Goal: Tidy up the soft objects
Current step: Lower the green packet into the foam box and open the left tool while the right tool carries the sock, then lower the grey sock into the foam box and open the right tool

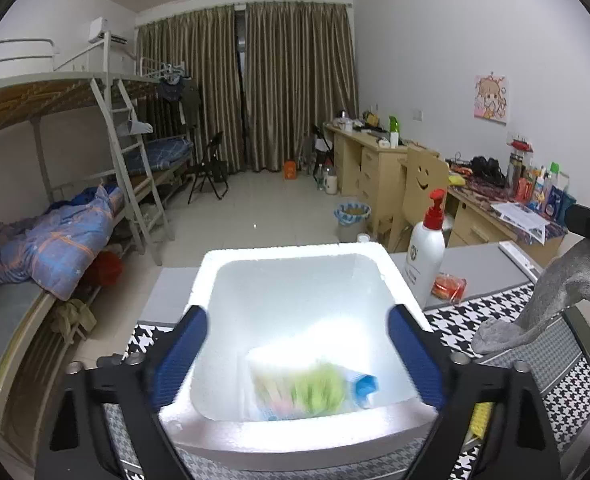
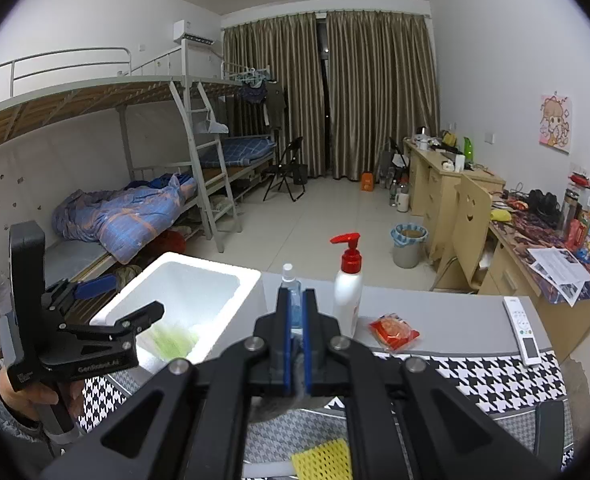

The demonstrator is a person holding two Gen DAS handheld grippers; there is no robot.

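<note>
Left tool (image 1: 297,360) spread over foam box (image 1: 295,254), green packet (image 1: 315,390) lying inside | right tool (image 2: 295,344) pinching grey sock (image 1: 551,300) beside it | you lift clear, then drop sock in

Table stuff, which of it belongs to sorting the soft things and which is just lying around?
In the job: white foam box, bagged green item inside it, grey sock, yellow mesh cloth.
Lying about: pump bottle, small clear bottle, red packet, remote.
</note>
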